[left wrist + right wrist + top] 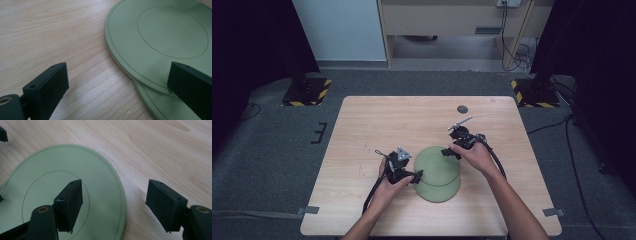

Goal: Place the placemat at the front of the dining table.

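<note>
Two green plates stacked, offset, near-centre of wooden counter (pixel 377 120): top plate (pixel 436 164), lower plate (pixel 439 192) poking out at near side. Left gripper (pixel 404 176) at left rim of stack, fingers (pixel 51 82) spread wide, one over bare wood, other over plate edge, gripping nothing. Right gripper (pixel 451 150) at far-right rim, fingers (pixel 71 200) spread, straddling top plate's edge, empty. Small dark disc (pixel 462 109) far on counter.

Matt green plates (pixel 438 170), wood-grain table (pixel 377 125)
</note>
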A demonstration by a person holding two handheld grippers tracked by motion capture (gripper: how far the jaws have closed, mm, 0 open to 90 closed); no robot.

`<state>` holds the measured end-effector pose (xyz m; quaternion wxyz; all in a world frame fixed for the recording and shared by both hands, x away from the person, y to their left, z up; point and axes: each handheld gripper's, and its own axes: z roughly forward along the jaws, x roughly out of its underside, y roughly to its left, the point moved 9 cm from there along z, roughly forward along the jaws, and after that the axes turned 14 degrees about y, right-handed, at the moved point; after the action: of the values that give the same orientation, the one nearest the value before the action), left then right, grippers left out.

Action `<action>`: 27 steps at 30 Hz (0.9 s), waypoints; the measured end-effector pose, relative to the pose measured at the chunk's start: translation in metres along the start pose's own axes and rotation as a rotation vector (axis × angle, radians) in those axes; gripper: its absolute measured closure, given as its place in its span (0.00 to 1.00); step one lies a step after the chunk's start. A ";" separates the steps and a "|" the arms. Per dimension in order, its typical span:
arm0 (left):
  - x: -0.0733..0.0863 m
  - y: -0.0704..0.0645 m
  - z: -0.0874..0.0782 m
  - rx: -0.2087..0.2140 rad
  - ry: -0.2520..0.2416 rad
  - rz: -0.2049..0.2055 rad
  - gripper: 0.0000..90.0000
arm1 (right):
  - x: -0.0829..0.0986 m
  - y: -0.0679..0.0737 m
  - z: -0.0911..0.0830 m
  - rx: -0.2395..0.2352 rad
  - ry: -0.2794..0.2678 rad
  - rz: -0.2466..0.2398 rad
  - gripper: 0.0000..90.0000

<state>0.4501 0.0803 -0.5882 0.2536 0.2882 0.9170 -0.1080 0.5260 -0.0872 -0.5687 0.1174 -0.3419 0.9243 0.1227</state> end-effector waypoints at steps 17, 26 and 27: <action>0.001 0.000 0.001 -0.009 -0.005 -0.016 0.01 | 0.003 0.008 0.017 -0.134 0.020 0.009 0.36; 0.001 0.000 0.001 -0.026 -0.009 -0.019 0.00 | 0.003 0.010 0.011 -0.136 0.008 0.009 0.37; 0.001 0.000 0.001 -0.026 -0.009 -0.019 0.00 | 0.003 0.010 0.008 -0.134 0.002 0.008 0.37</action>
<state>0.4499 0.0807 -0.5896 0.2605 0.2756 0.9199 -0.1001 0.5183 -0.0790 -0.5757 0.0928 -0.3453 0.9155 0.1845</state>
